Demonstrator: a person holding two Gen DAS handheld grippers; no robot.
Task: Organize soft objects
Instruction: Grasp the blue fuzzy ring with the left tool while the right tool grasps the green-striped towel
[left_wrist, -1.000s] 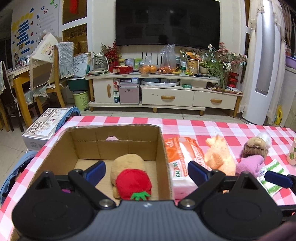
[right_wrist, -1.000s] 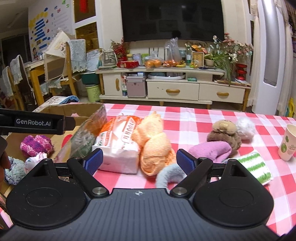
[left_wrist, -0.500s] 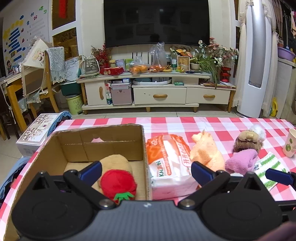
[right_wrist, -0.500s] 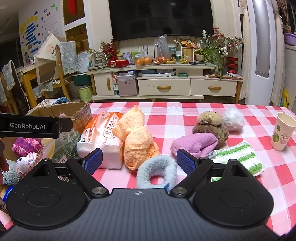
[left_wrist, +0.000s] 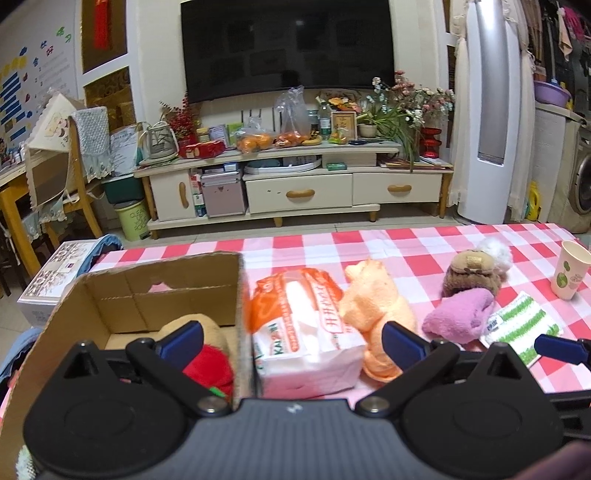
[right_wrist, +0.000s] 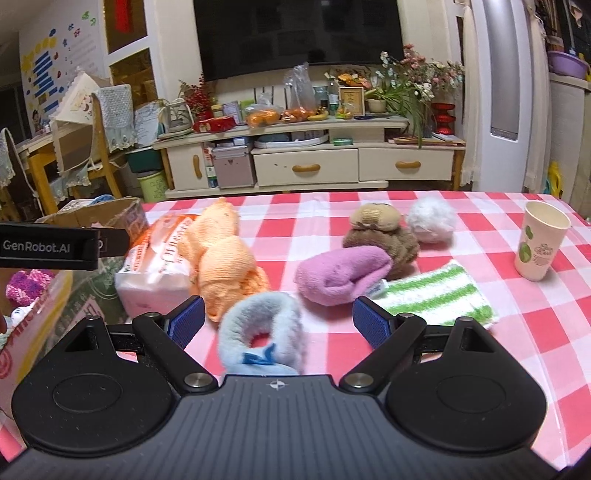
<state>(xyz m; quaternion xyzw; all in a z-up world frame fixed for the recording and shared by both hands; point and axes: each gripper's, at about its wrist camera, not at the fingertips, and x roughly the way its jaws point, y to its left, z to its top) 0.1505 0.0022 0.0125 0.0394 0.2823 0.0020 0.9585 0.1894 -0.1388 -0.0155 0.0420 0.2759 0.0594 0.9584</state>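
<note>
So both my grippers are hanging over the near edge of the table (right_wrist: 424, 206) with the red-and-white check cloth, and both are spread wide with nothing pinched. The left gripper (left_wrist: 291, 338) has just been opening its jaws further and now straddles the right wall of the cardboard box (left_wrist: 110, 295), which sits at the table's left end; one finger is over the box, the other over the cloth, and the tissue pack (left_wrist: 306, 332) shows between them, not touched by either pad as far as I can tell. Inside the box there's a tan plush (left_wrist: 207, 326) with a red strawberry-looking toy (left_wrist: 210, 365) in front of it, and from the right wrist view I can also make out something knitted in pink and purple (right_wrist: 26, 284) down at that end. The right gripper (right_wrist: 279, 321) has a fuzzy grey-blue ring (right_wrist: 262, 332) lying on the cloth between its fingers, pads clear of it on both sides. Just beyond that, the orange plush (right_wrist: 225, 266) leans against the tissue pack. Toward the middle there's a purple sock thing (right_wrist: 343, 275) touching a green-striped cloth (right_wrist: 436, 295), and behind those a brown plush (right_wrist: 380, 236) with a white pom-pom (right_wrist: 430, 219) beside it. A paper cup (right_wrist: 541, 240) stands upright near the right edge, well apart from the soft stuff.
</note>
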